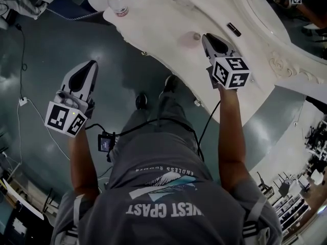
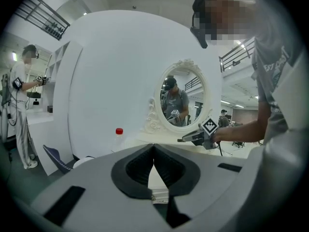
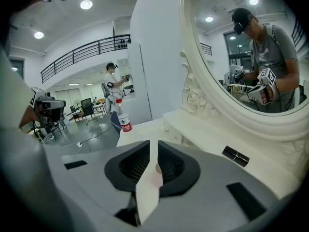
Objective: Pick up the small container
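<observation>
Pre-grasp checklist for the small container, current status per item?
1. Target found: ok. The small container sits on the dressing table, just off the right claw tips.
2. Right claw empty: ok. Its jaws stand narrowly apart, pressing on nothing.
3. Alignment: ok. In the right gripper view, the container shows through the gap.
4. Gap wide enough: cannot tell. It looks narrow against the container.
5. Clutter: ok. The black tube and red-capped bottle stand clear of it.
6. Left claw: ok. It is shut, empty and off the table.
</observation>
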A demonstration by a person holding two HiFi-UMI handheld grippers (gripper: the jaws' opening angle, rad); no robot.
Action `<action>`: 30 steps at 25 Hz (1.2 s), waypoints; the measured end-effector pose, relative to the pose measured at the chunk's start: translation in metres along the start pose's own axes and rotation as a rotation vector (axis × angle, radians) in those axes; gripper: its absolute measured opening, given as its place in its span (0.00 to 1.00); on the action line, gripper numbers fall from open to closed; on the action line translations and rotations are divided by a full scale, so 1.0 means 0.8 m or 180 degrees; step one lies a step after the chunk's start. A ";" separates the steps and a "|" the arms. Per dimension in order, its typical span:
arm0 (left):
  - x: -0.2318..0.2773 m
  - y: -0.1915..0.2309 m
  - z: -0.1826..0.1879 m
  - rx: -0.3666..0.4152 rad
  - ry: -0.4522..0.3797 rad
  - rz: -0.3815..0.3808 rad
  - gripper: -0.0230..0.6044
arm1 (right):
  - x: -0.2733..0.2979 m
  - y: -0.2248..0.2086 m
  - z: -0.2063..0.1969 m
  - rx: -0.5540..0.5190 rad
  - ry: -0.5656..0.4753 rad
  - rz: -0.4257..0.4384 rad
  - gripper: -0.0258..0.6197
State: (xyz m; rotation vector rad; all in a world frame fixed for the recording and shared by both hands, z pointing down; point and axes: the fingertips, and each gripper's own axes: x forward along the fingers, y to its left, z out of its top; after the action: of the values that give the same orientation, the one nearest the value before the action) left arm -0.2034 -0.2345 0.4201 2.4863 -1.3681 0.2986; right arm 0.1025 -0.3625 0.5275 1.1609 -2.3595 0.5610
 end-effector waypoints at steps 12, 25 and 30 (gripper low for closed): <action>0.010 -0.005 -0.028 -0.0067 0.0169 0.0021 0.06 | 0.042 -0.017 -0.048 0.0116 0.0203 0.0082 0.27; 0.017 -0.005 -0.052 -0.0155 0.0297 0.0058 0.06 | 0.084 -0.018 -0.076 0.0146 0.0304 0.0199 0.45; 0.018 -0.005 -0.064 -0.0192 0.0348 0.0078 0.06 | 0.099 -0.020 -0.086 0.0120 0.0335 0.0182 0.45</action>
State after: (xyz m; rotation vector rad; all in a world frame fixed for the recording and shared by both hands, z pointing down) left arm -0.1944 -0.2264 0.4718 2.3692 -1.3443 0.3866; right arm 0.0874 -0.3844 0.6303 1.0563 -2.3076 0.6722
